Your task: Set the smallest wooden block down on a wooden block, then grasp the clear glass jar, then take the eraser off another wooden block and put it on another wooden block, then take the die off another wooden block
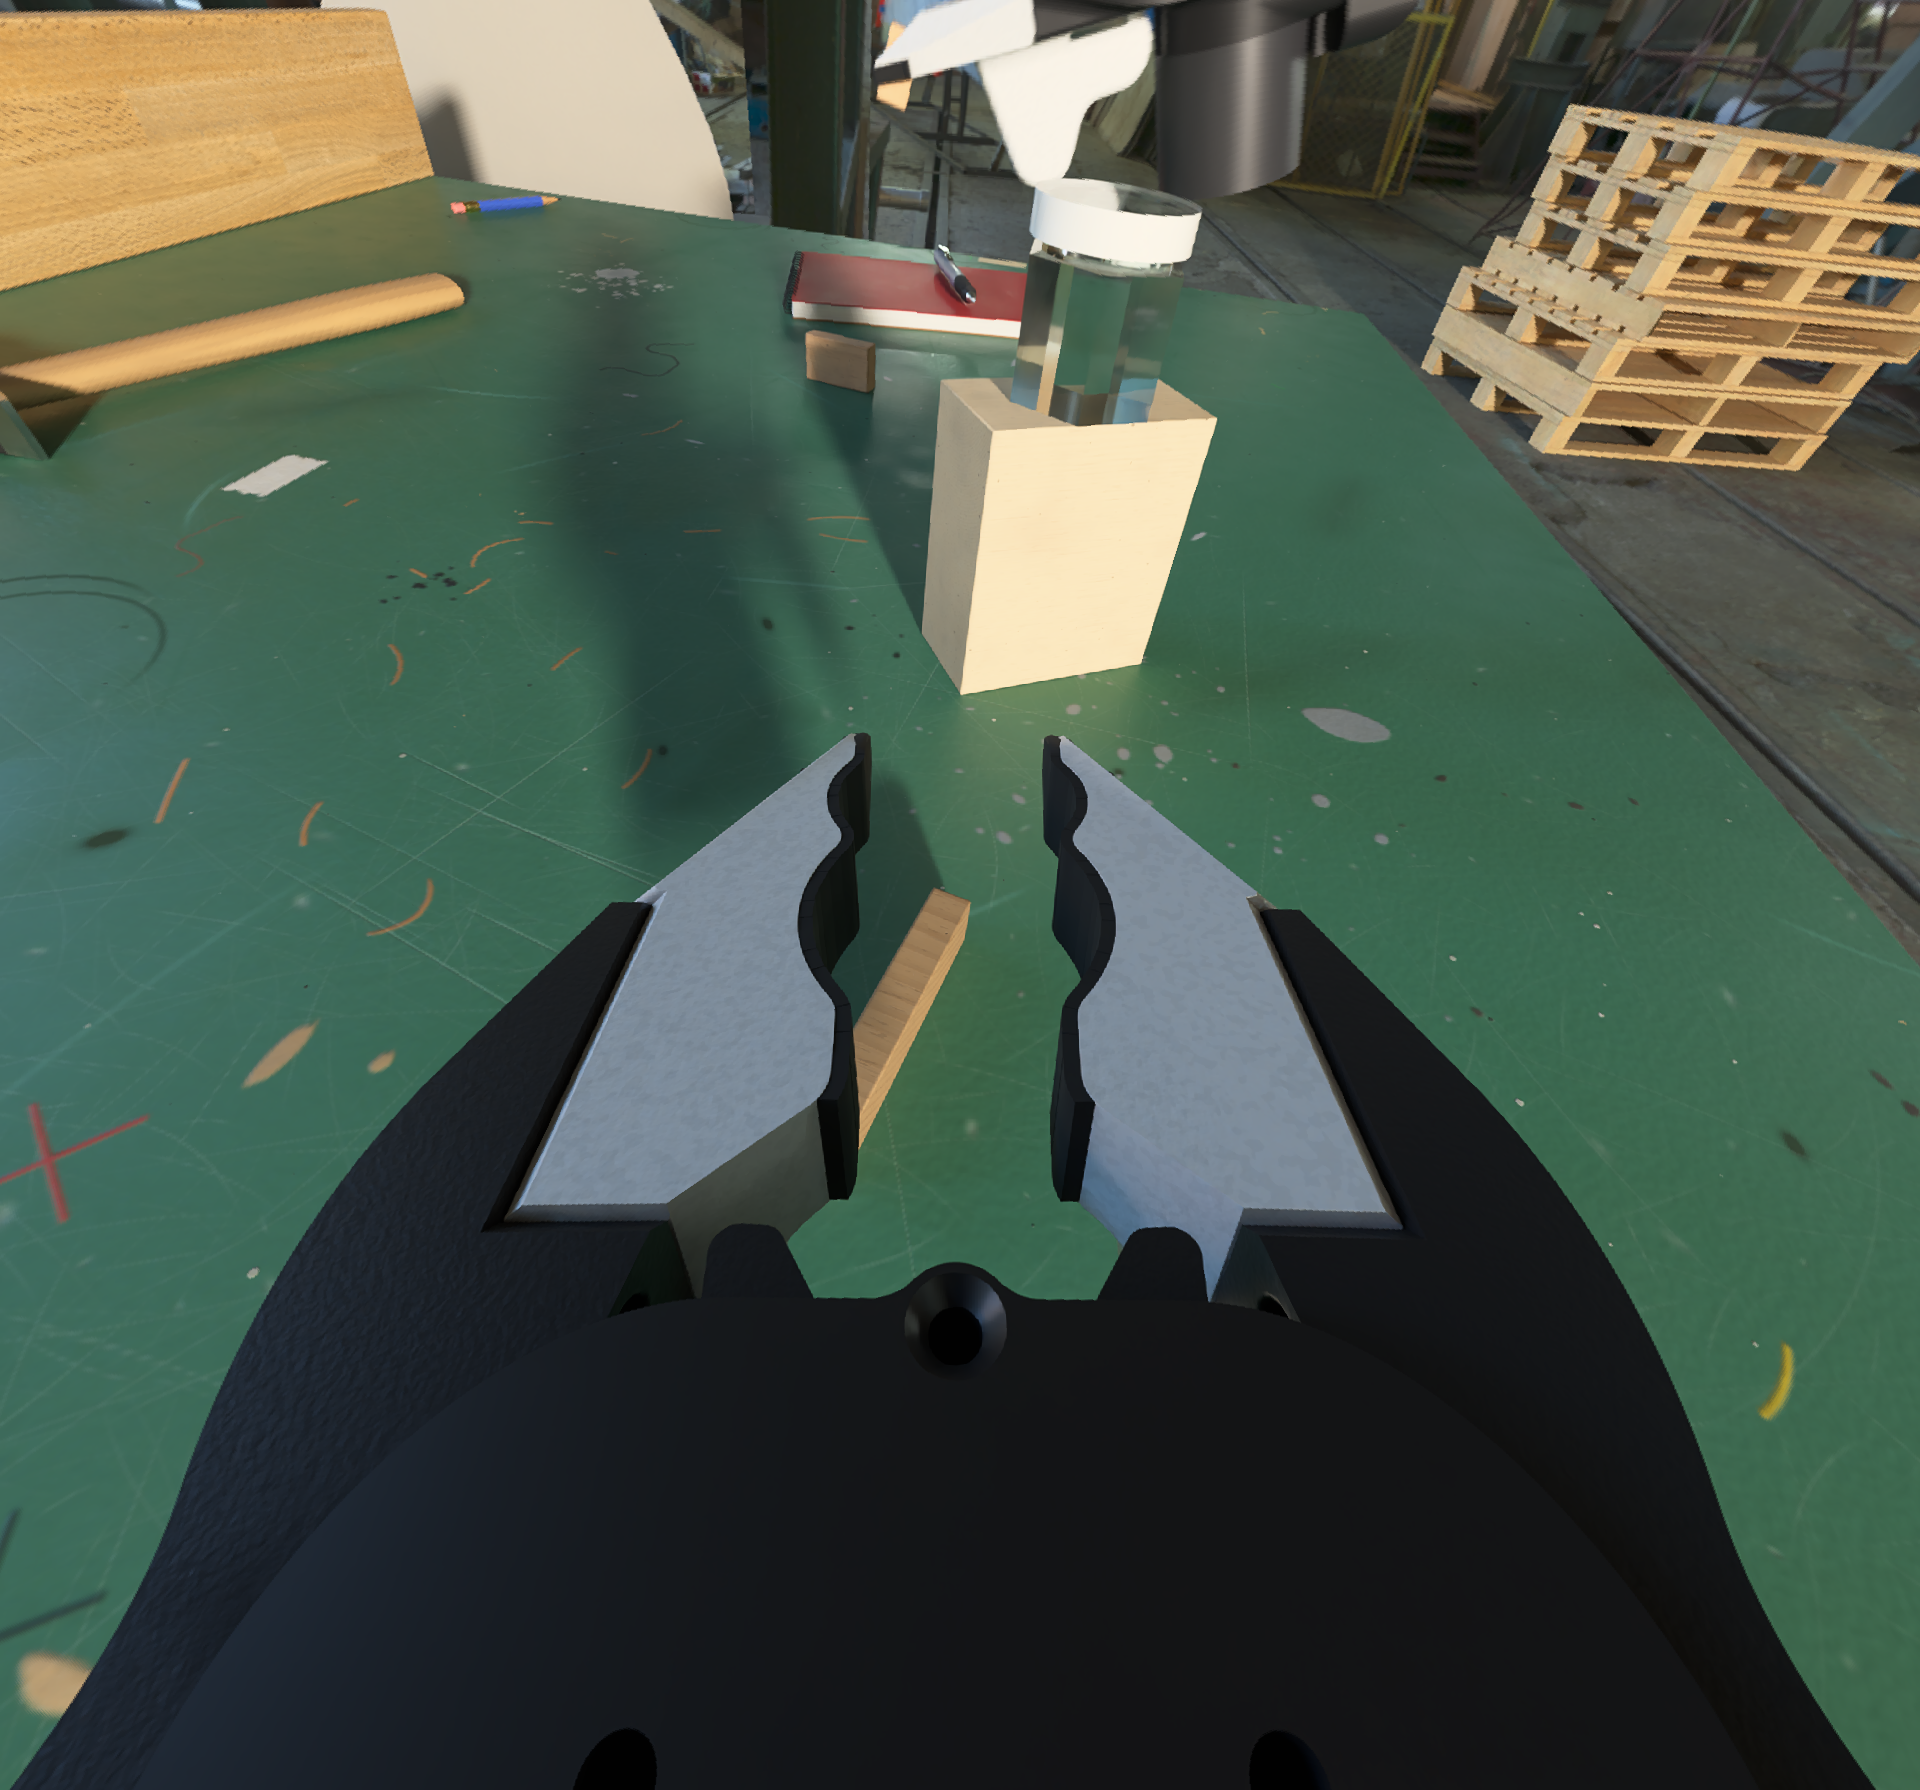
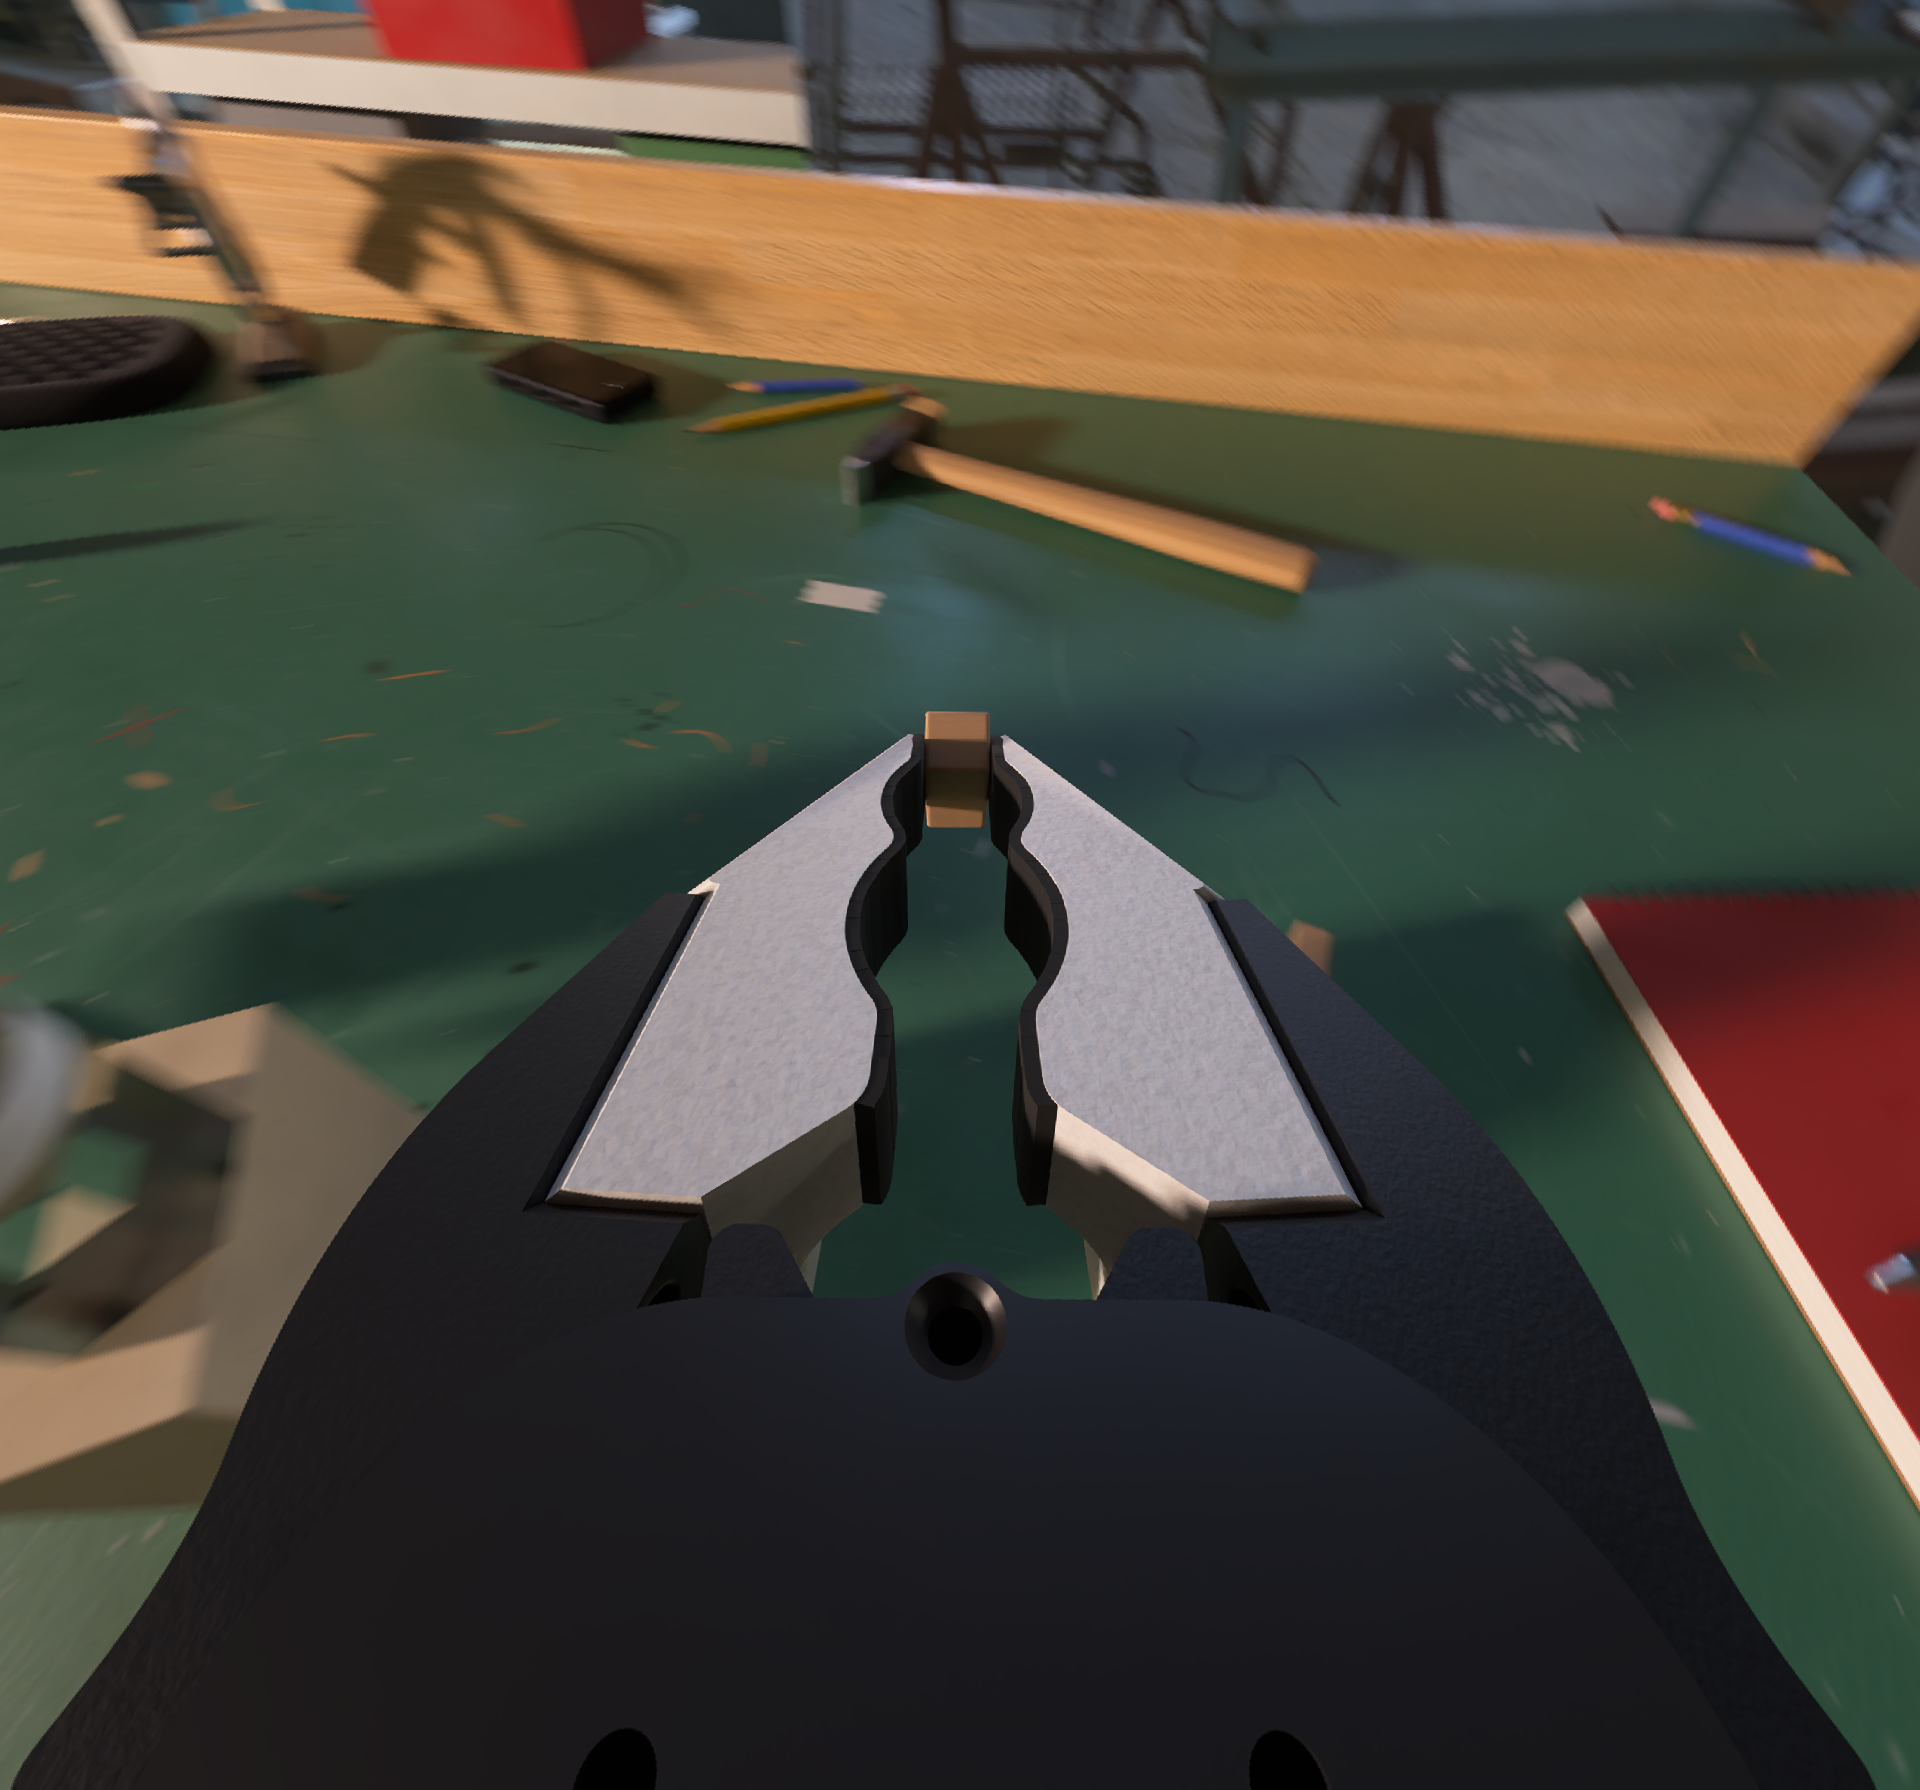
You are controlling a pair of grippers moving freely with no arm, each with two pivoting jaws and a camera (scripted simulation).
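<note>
My right gripper point(image 2: 957, 772) is shut on the smallest wooden block point(image 2: 956, 734), a tan cube held above the green table point(image 2: 416, 597). It also shows in the left wrist view point(image 1: 1195, 26), high above the clear glass jar point(image 1: 1099, 327). The jar has a white lid and stands on a tall pale wooden block point(image 1: 1055, 545). My left gripper point(image 1: 956, 764) is open and empty, low over the table in front of that block. A thin flat wooden block point(image 1: 914, 992) lies under its fingers. A small brown block point(image 1: 840, 358) lies farther back. No die is in view.
A red notebook point(image 1: 904, 294) with a pen point(image 1: 954, 273) lies behind the jar. A hammer point(image 2: 1070, 504), pencils point(image 2: 800, 408), a flat black object point(image 2: 571, 379) and a long wooden board point(image 2: 1039, 306) lie at the back. Pallets point(image 1: 1683, 306) stand beyond the table's right edge.
</note>
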